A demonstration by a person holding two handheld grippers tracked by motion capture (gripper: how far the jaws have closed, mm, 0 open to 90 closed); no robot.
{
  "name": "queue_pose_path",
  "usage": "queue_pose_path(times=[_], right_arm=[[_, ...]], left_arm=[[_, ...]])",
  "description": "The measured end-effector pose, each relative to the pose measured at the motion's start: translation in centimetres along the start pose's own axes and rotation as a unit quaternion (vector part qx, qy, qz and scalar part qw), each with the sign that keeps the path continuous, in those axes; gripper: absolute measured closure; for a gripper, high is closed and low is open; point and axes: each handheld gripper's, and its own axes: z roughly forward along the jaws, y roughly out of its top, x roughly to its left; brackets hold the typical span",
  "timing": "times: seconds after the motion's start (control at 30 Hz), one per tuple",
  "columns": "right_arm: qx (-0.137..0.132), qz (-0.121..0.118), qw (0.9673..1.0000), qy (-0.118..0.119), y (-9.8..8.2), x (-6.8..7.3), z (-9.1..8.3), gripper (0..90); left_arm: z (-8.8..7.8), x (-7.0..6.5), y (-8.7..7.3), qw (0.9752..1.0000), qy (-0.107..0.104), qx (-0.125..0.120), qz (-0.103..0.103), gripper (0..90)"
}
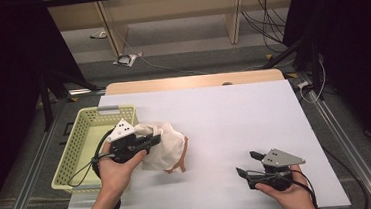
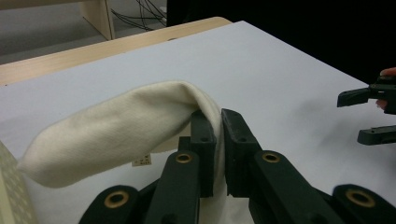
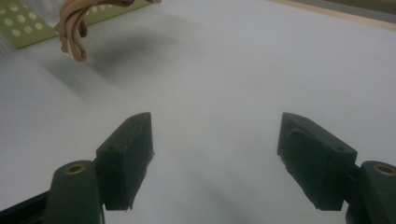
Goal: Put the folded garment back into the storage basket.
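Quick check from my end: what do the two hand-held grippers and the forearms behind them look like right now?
Both are black. The left hand-held gripper and right hand-held gripper each have two blocky black jaws with brass-coloured pivot rings, a grey three-cornered plate with dark dots on top, and a thin black cable trailing back past the wrist. The forearms are bare, with no sleeves visible.

A pale green perforated plastic basket [image 1: 83, 142] stands at the left edge of the white worktop [image 1: 235, 125]. Just right of it, a cream cloth bag with tan straps [image 1: 169, 146] is lifted above the worktop in the left gripper [image 1: 151, 140]. The right gripper [image 1: 251, 164] sits well apart, near the front right.
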Motion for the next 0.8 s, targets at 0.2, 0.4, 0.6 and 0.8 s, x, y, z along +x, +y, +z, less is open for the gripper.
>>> queue_pose_path(times=[0.2, 0.4, 0.6, 0.8], right_arm=[[0.000, 0.000, 1.0000, 0.000, -0.01, 0.00, 0.00, 27.6], [0.000, 0.000, 1.0000, 0.000, 0.01, 0.01, -0.02, 27.6], [-0.001, -0.001, 1.0000, 0.000, 0.01, 0.02, -0.03, 27.6], [-0.001, -0.001, 1.0000, 0.000, 0.01, 0.04, -0.01, 27.7]], left_arm=[[-0.27, 0.03, 0.04, 0.9996, 0.007, -0.028, -0.002, 83.7], [-0.58, -0.15, 0.19, 0.9986, 0.014, -0.052, 0.004, 83.7], [-0.85, -0.04, 0.29, 0.9981, 0.020, -0.059, 0.006, 83.7], [-1.02, 0.05, 0.38, 0.9979, 0.020, -0.062, 0.009, 83.7]])
